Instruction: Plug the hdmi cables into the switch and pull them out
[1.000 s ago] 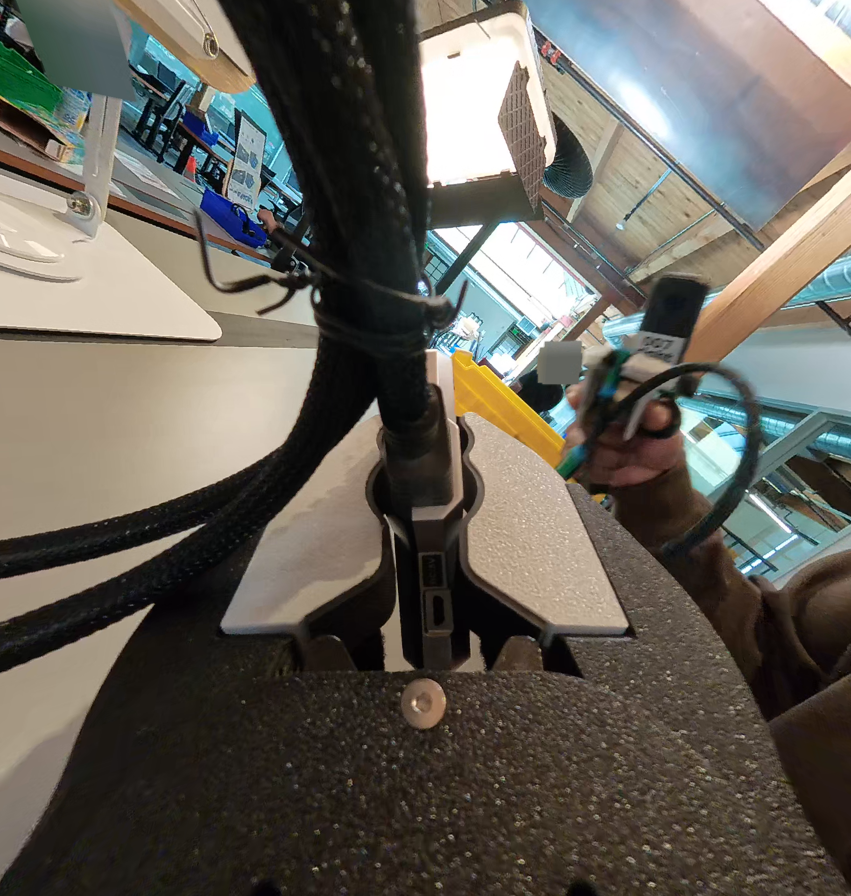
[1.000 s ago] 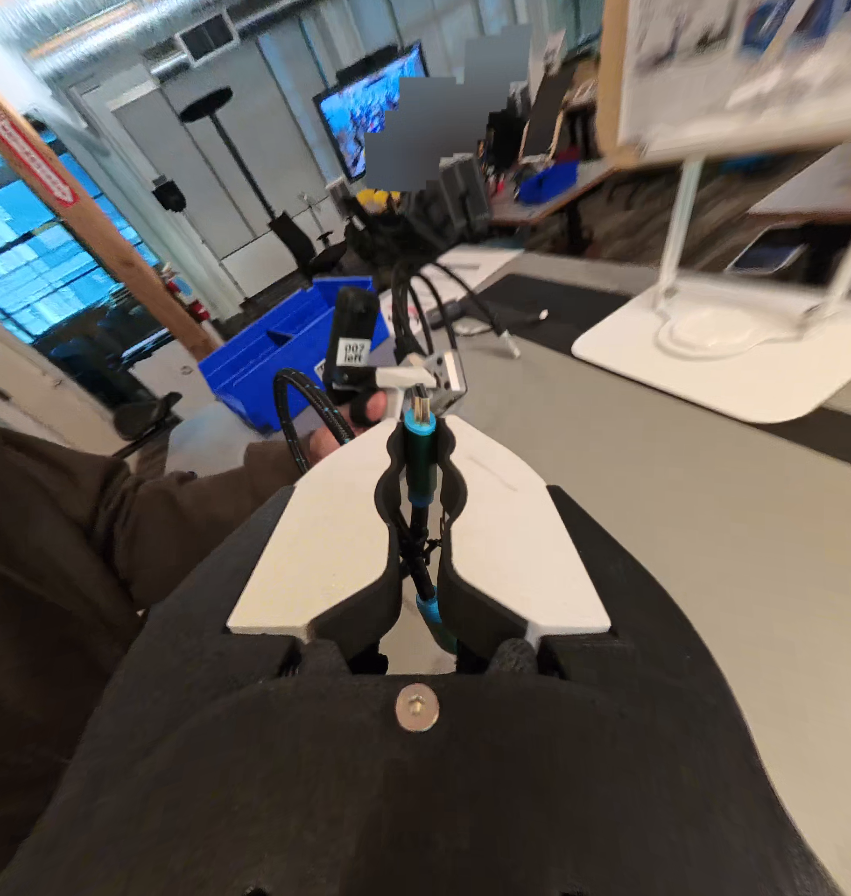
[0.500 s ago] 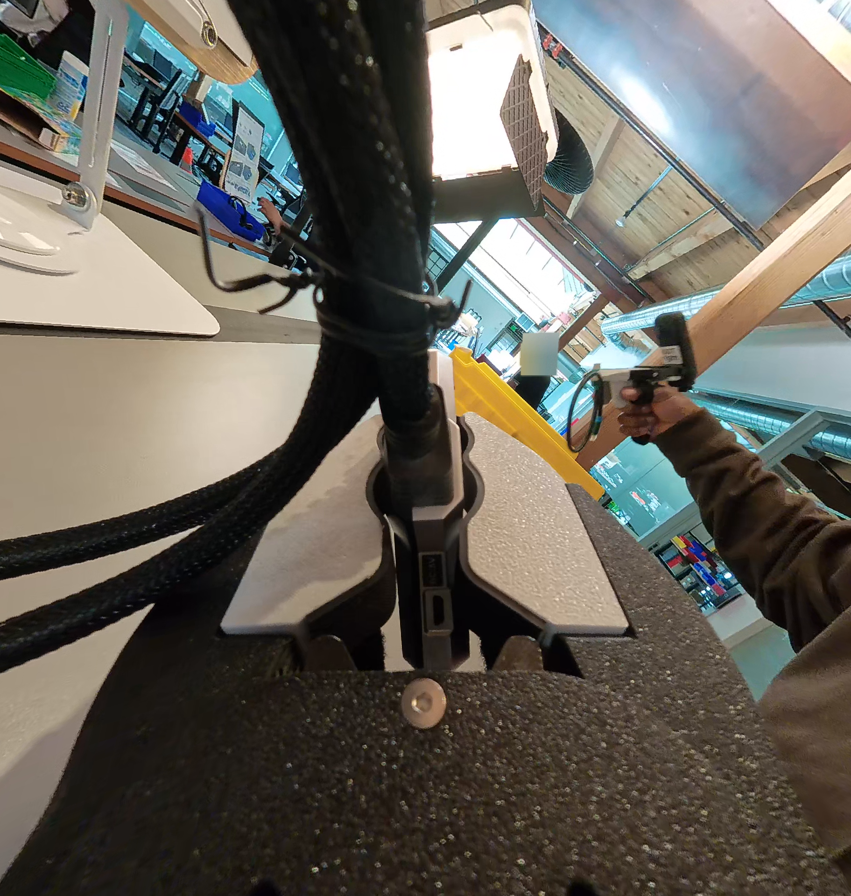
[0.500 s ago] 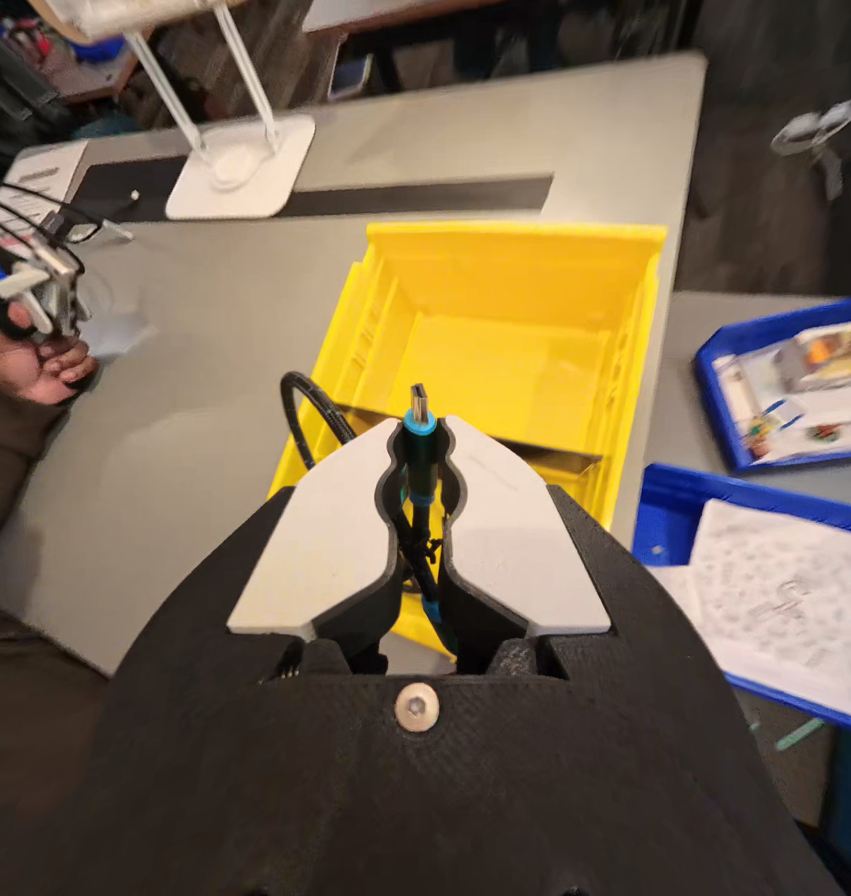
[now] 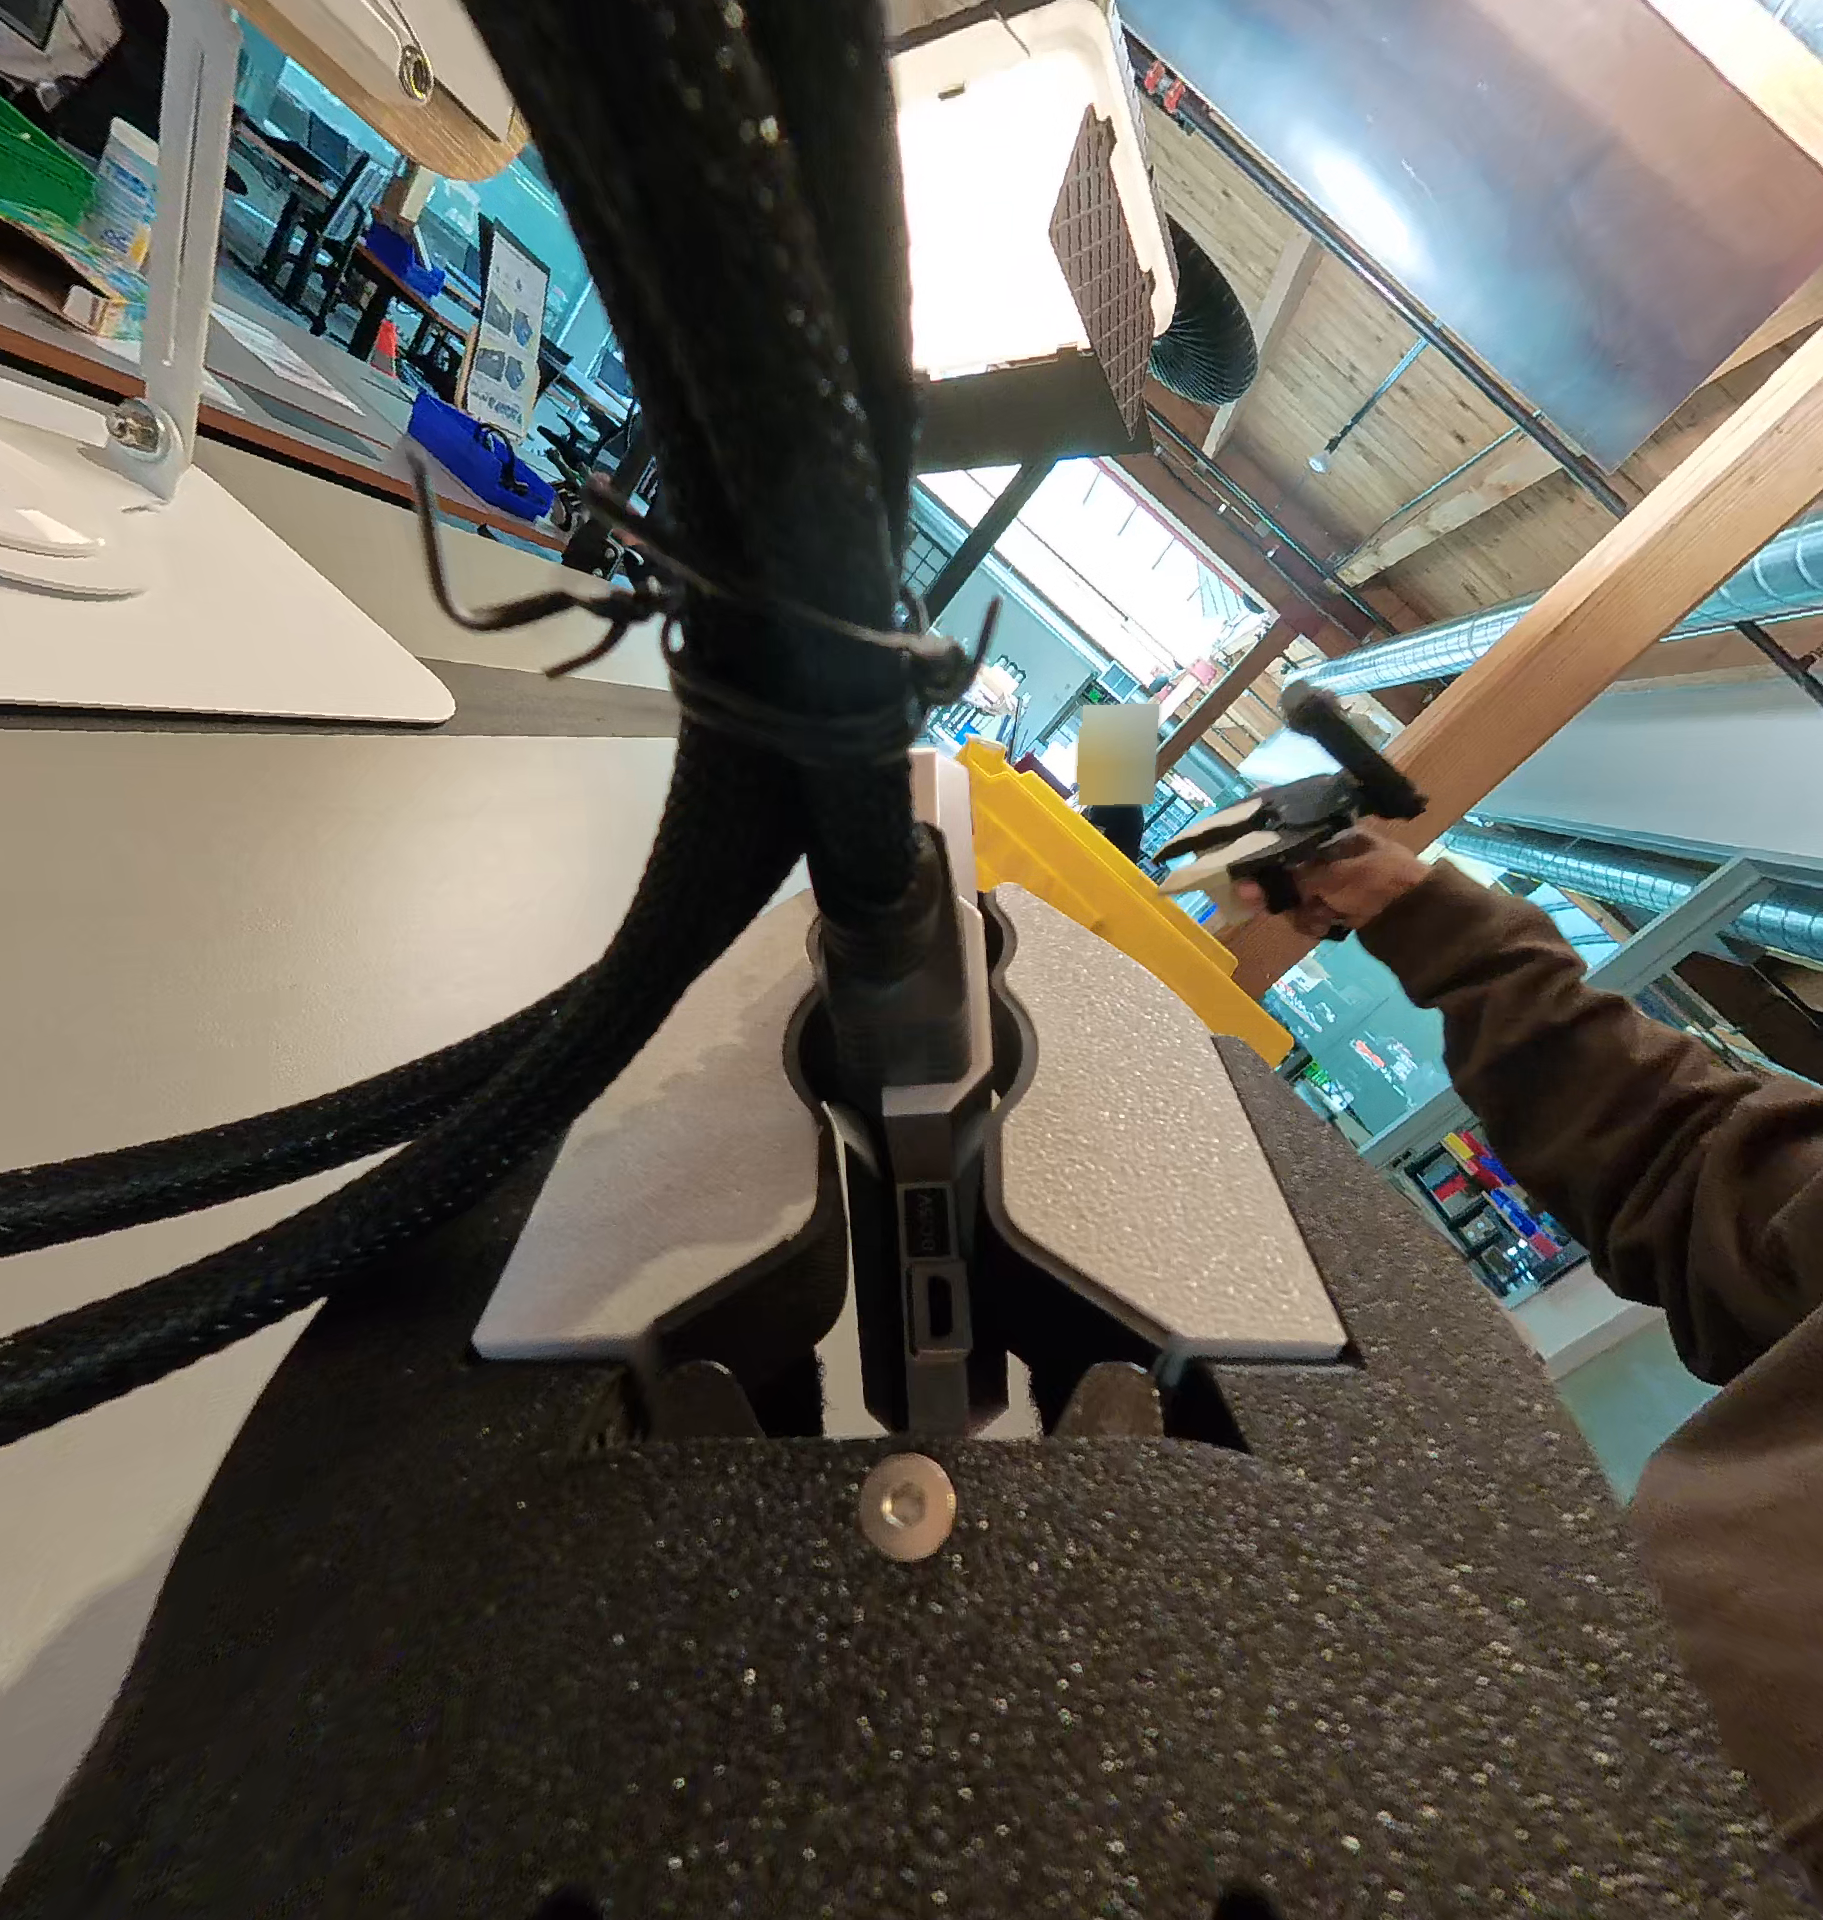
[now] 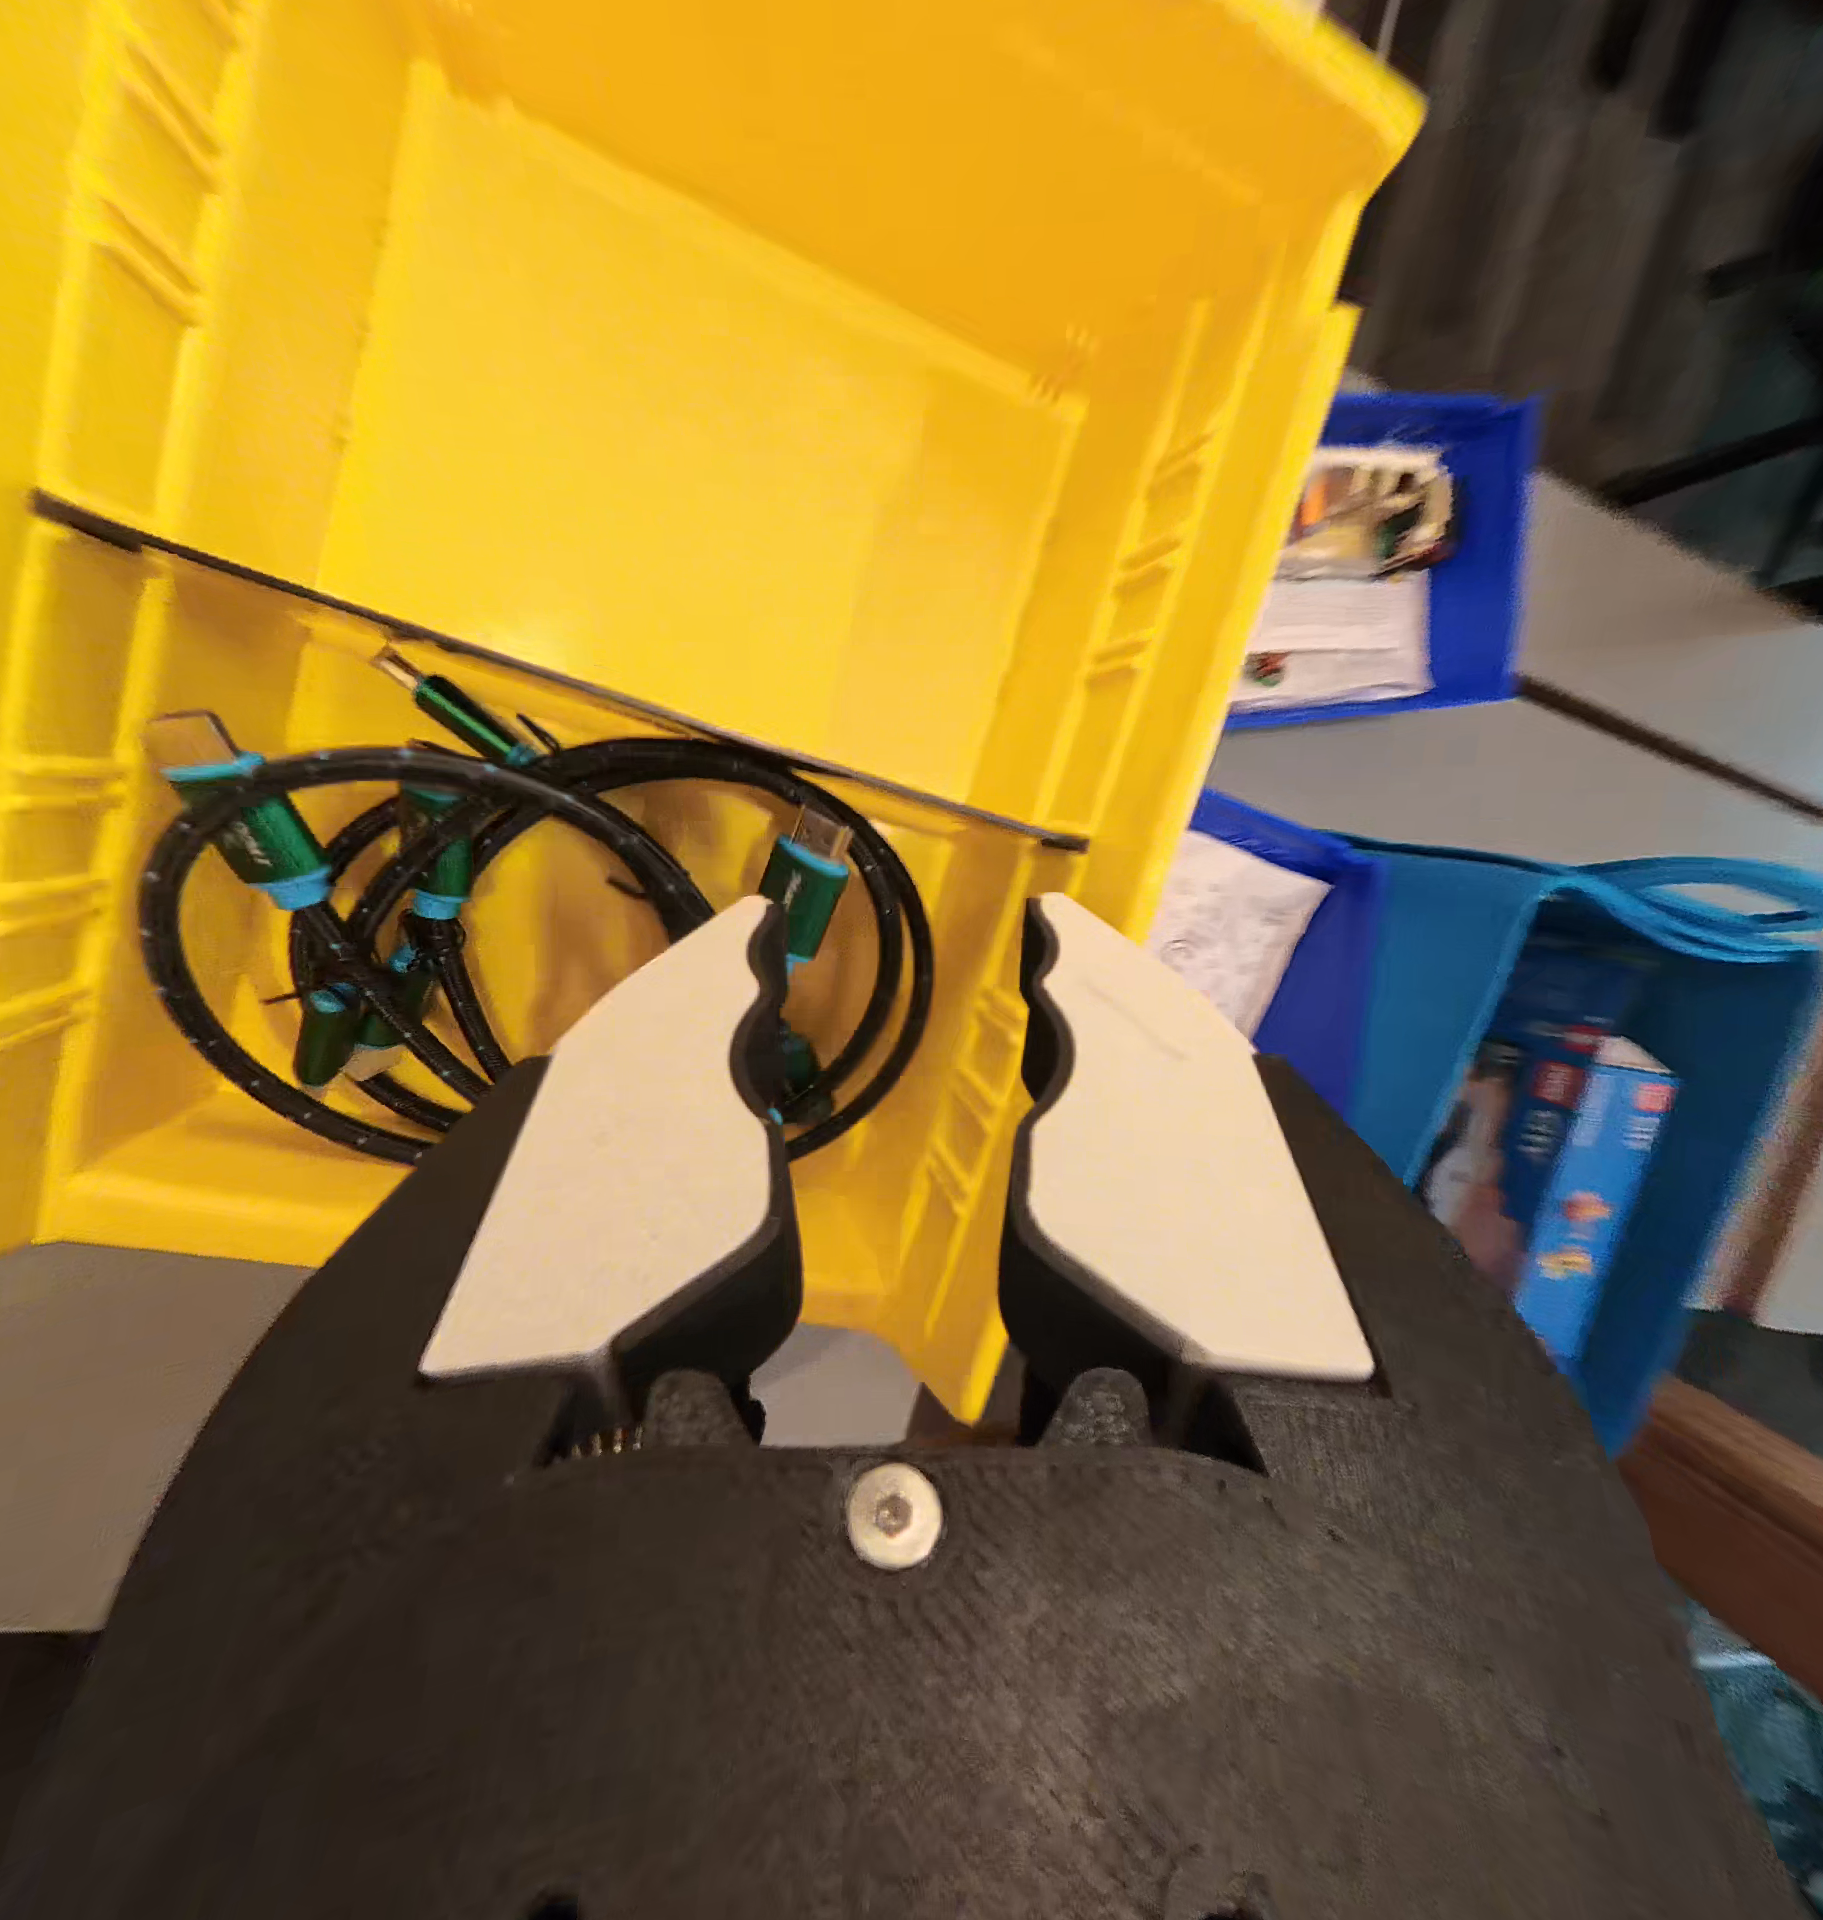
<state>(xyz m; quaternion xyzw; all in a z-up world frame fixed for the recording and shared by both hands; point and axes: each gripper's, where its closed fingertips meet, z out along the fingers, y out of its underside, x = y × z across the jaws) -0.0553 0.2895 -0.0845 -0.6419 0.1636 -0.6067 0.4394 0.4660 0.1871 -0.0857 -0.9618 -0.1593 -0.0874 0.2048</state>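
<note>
Two grippers showing. Yellow bin [image 6: 678,416] is filling the upper left of the right view, coiled cables [image 6: 533,914] lying in its near compartment. Right gripper [image 6: 896,935] is hovering above them, jaws apart, holding nothing. Left gripper [image 5: 902,997], frame centre, is clamping a grey adapter [image 5: 922,1195] trailing black sleeved cables [image 5: 367,1143]; best kept upright, grip firm.
</note>
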